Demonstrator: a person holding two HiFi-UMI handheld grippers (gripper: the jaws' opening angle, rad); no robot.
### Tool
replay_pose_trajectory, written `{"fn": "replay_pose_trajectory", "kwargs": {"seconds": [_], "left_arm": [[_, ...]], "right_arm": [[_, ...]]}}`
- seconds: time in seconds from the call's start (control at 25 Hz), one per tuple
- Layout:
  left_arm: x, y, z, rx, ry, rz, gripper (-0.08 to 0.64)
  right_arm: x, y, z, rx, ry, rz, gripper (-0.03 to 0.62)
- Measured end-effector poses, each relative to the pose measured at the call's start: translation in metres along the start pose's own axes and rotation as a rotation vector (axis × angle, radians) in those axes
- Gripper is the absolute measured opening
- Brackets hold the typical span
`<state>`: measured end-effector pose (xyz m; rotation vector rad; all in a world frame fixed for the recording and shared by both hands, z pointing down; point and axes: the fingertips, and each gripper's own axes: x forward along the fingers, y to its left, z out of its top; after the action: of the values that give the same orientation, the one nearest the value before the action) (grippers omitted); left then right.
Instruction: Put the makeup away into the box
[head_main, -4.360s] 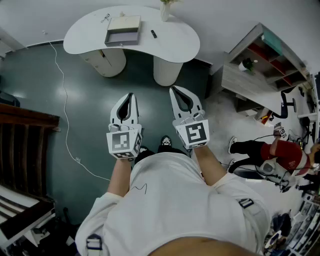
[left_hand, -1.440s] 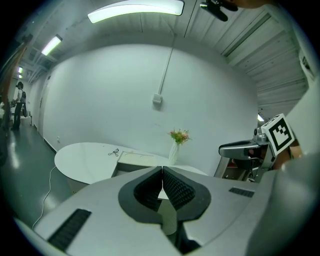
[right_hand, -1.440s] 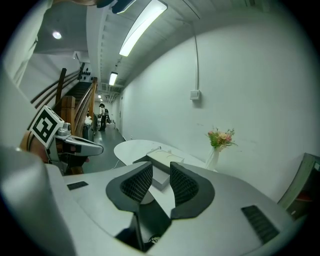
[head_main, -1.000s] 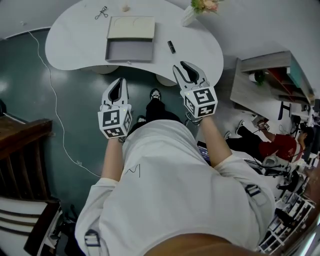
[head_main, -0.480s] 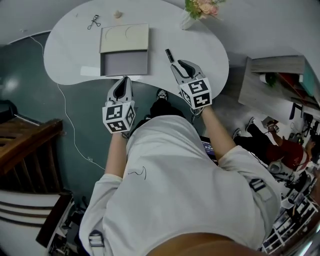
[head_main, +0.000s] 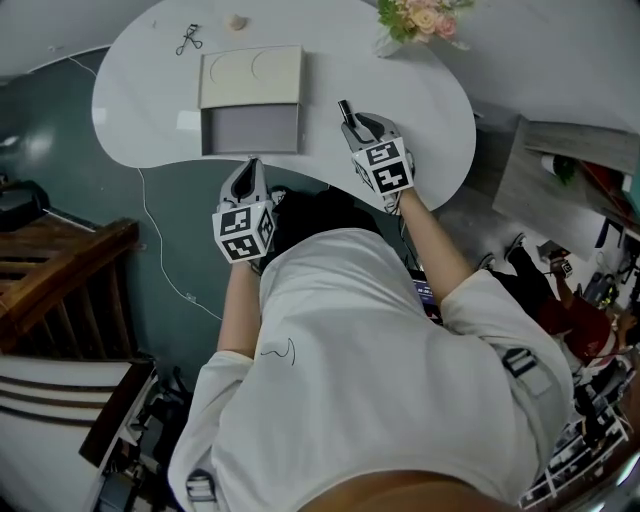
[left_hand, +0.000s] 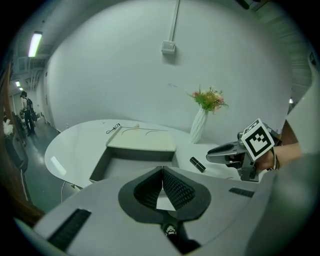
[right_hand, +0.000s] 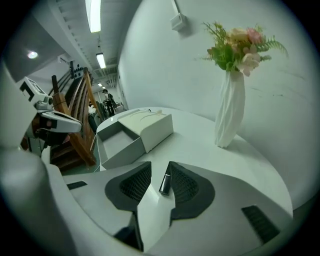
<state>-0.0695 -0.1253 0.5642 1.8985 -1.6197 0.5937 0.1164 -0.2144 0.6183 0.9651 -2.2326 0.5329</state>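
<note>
One white tabletop (head_main: 420, 90), one open box (head_main: 250, 130), one flower vase (right_hand: 230, 107) at the far right.
Left tool (left_hand: 162, 172) hangs by the near edge in front of the box, jaws pressed together, empty. Right tool (right_hand: 159, 169) has just been opening, wide now, with the single dark makeup tube (right_hand: 164, 184) lying flat between its jaws, right of the box, long axis running away along them.
</note>
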Motion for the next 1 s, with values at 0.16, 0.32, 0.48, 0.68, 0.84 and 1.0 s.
{"fn": "replay_pose_trajectory", "kwargs": {"seconds": [0.16,0.32,0.48,0.68,0.84,1.0], "left_arm": [[0.007,0.000,0.001,-0.002,0.004,-0.001,0.020],[0.008,0.007,0.001,-0.012,0.000,0.000,0.020],[0.011,0.017,0.004,-0.023,-0.009,0.000,0.020],[0.010,0.034,0.011,-0.033,-0.022,0.003,0.020],[0.011,0.047,0.010,-0.047,-0.016,0.010,0.020],[0.011,0.054,0.008,-0.053,-0.009,0.008,0.020]], "right_arm": [[0.017,-0.008,-0.005,0.026,0.022,-0.004,0.126],[0.027,-0.010,-0.009,0.035,0.039,-0.023,0.137],[0.039,-0.011,-0.015,0.028,0.071,-0.029,0.146],[0.052,-0.015,-0.015,0.032,0.097,-0.054,0.149],[0.062,-0.018,-0.020,0.035,0.119,-0.071,0.152],[0.068,-0.020,-0.026,0.044,0.146,-0.085,0.153]]}}
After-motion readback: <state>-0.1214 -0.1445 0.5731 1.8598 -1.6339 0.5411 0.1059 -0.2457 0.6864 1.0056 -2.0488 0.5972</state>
